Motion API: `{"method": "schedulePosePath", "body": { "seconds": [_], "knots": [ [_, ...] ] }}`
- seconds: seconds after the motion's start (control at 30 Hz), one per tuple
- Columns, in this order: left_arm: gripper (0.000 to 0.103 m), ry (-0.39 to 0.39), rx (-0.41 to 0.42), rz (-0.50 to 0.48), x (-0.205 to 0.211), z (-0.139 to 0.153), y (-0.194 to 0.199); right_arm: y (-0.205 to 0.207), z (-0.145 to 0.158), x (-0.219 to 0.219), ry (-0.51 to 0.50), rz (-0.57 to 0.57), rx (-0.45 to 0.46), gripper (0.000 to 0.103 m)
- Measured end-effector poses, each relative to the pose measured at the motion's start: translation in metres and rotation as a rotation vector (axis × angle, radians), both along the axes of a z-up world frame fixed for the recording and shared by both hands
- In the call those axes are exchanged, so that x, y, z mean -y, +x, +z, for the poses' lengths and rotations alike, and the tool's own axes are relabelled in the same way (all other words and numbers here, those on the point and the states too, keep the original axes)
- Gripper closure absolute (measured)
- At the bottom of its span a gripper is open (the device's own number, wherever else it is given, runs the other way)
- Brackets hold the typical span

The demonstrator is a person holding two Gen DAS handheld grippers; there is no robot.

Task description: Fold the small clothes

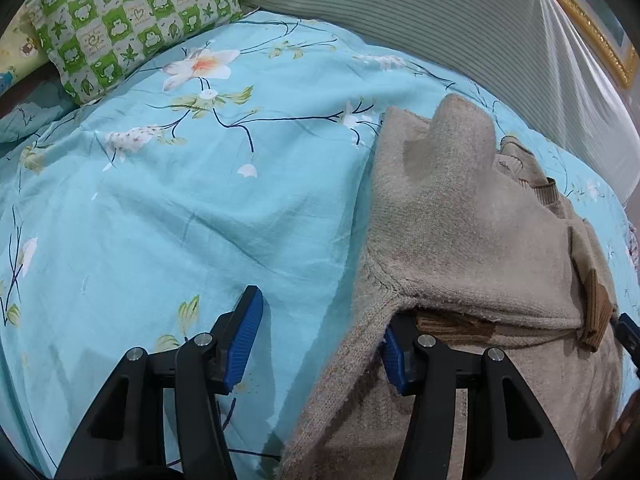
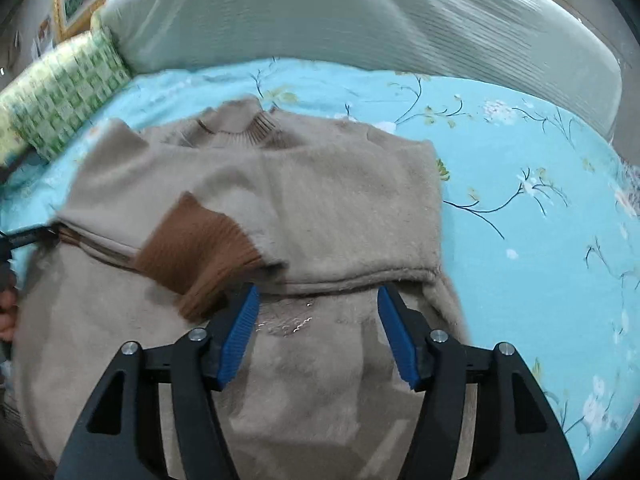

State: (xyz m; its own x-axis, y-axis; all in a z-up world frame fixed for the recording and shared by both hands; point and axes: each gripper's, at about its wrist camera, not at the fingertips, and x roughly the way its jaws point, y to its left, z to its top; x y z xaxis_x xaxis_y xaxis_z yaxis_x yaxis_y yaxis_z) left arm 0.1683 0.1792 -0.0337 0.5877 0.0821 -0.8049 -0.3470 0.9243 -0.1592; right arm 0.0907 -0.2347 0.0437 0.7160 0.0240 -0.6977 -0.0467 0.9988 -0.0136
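Note:
A beige knit sweater (image 1: 460, 216) with brown ribbed cuffs lies on the blue floral bedsheet (image 1: 200, 200), its sleeves folded across its body. My left gripper (image 1: 320, 340) is open at the sweater's left edge; its right finger sits under a folded layer, its left finger over bare sheet. In the right wrist view the sweater (image 2: 320, 192) fills the centre, a brown cuff (image 2: 200, 248) lying across it. My right gripper (image 2: 318, 332) is open and empty just above the lower body of the sweater, by the fold line.
A green checked pillow (image 1: 132, 20) lies at the back left, also in the right wrist view (image 2: 60, 100). A grey ribbed headboard (image 1: 440, 12) runs along the back. A gold picture frame (image 1: 592, 28) hangs behind. Bare sheet (image 2: 540, 200) lies right of the sweater.

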Motion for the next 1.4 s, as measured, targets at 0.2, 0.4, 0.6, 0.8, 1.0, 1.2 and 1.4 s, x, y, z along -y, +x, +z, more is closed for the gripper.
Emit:
{"method": "schedulePosePath", "body": {
  "seconds": [0.2,0.4,0.6,0.8,1.0,1.2,1.4],
  "knots": [
    [0.047,-0.005,-0.004,0.003,-0.001,0.001,0.003,0.019,-0.001,-0.063,0.018,0.206,0.034,0.041],
    [0.046,-0.034,0.007,0.004,-0.007,0.001,0.001,0.048,-0.022,-0.057,-0.019,0.180,-0.064,0.094],
    [0.046,-0.025,0.004,0.014,-0.005,0.000,0.001,0.041,0.014,0.066,0.443,-0.070,0.025,0.095],
    [0.046,-0.056,0.015,0.027,-0.010,0.001,-0.004,0.045,0.013,0.113,0.244,-0.412,-0.056,0.092],
    [0.045,-0.040,0.022,0.028,-0.007,0.000,-0.007,0.073,0.048,0.038,0.338,-0.049,-0.019,0.073],
    [0.044,-0.049,0.035,0.015,-0.007,-0.001,-0.012,0.154,0.046,-0.096,0.356,0.365,-0.207,0.038],
    [0.037,-0.066,0.053,0.000,-0.007,-0.002,-0.013,0.257,0.022,-0.177,0.398,0.469,-0.434,0.035]
  ]
}}
